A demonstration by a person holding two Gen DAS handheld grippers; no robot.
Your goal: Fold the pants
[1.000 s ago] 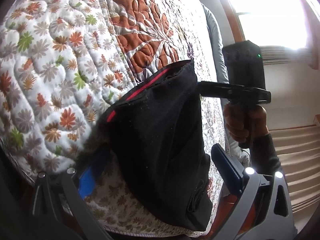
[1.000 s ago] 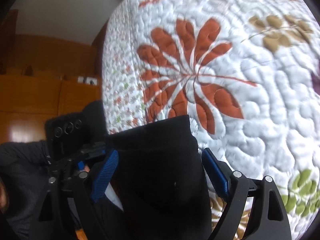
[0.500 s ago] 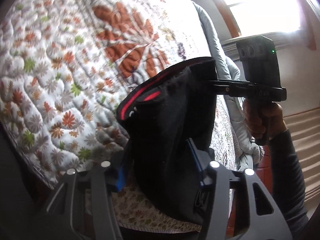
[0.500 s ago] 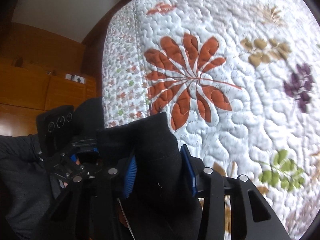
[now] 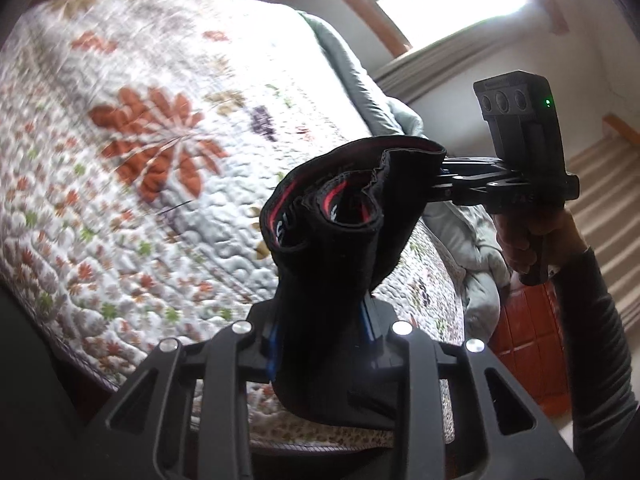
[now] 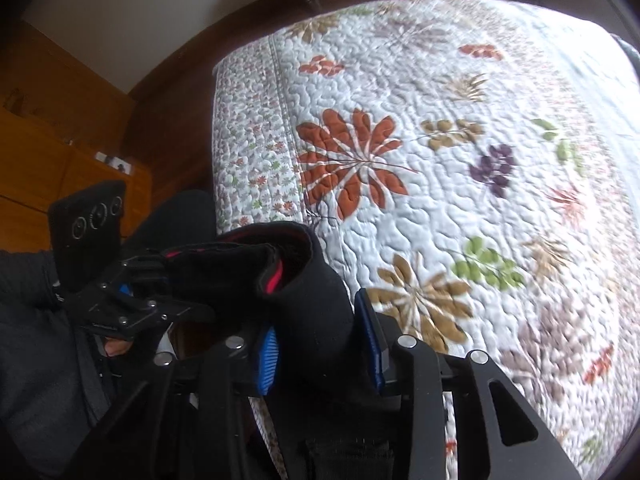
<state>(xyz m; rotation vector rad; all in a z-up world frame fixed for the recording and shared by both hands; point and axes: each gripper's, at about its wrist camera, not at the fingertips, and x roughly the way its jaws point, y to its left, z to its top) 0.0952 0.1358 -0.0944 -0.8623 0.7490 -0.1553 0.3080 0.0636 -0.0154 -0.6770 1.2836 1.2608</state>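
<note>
- Pants (image 5: pixel 344 248) — black soft knit fabric with red trim inside the waistband — hang bunched in the air above the bed, held between both tools and not resting on the quilt.
- Left gripper (image 5: pixel 320 332): blue-padded jaws clenched on a thick gather of the black cloth.
- Right gripper (image 6: pixel 320 344): jaws likewise closed on a wad of the same garment; in the left view its tips bite the waistband edge.
- Risk: the fabric is crumpled into loose rolls between the two holds, so laying it down as it is would likely trap creases and give a crooked fold.
- Risk: each hold takes several layers — a layer could slip free under the garment's hanging weight and spoil the alignment.
- Quilted bedspread (image 6: pixel 460 184): white, stitched in a puffy pattern with rust, green and purple leaf prints; the texture looks grippy enough to drag on the cloth when it is spread.
</note>
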